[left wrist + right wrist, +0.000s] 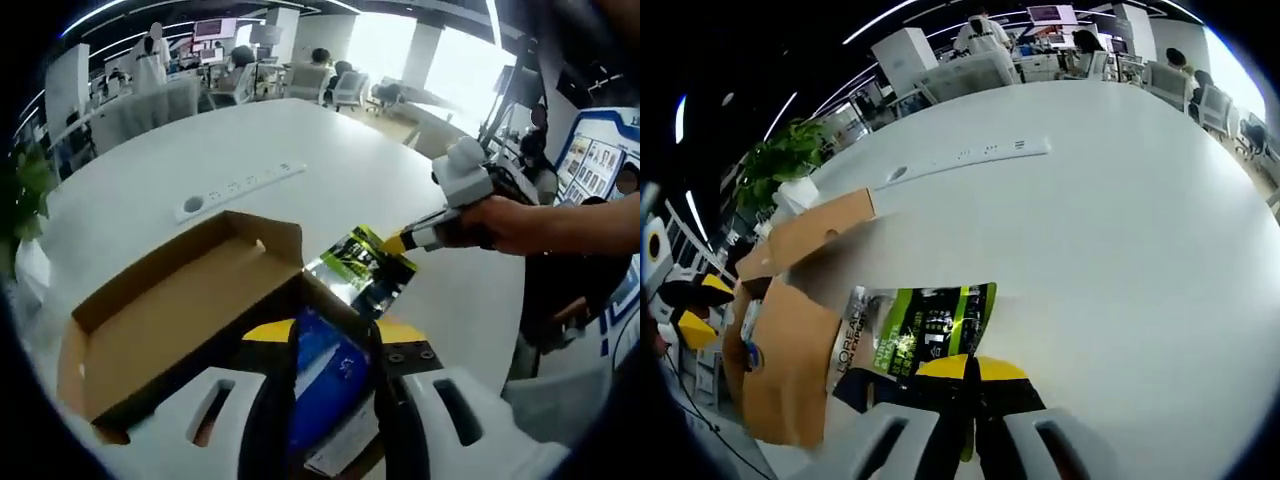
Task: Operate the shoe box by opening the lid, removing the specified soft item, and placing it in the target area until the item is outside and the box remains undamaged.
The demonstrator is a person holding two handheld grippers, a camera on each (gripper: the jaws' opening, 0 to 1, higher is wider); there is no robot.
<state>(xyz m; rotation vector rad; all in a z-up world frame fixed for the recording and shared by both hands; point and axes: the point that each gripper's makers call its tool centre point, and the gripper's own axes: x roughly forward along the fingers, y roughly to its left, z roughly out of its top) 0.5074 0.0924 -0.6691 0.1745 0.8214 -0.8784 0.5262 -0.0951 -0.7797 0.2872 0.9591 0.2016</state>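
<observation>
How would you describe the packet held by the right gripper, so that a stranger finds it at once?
Find the white table, then the open cardboard box on it. Beside the box, the right gripper pinches a flat packet. Its glossy green, black and silver print stands out from the plain brown box.

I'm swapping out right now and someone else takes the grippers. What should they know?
Right gripper: shut on the green-and-silver pouch, held over the white table beside the box.
Left gripper: jaws around a blue item at the shoe box; grip unclear.
Done: lid open, pouch outside the box.
Left: set the pouch down on the table, release, keep the box undamaged.
</observation>
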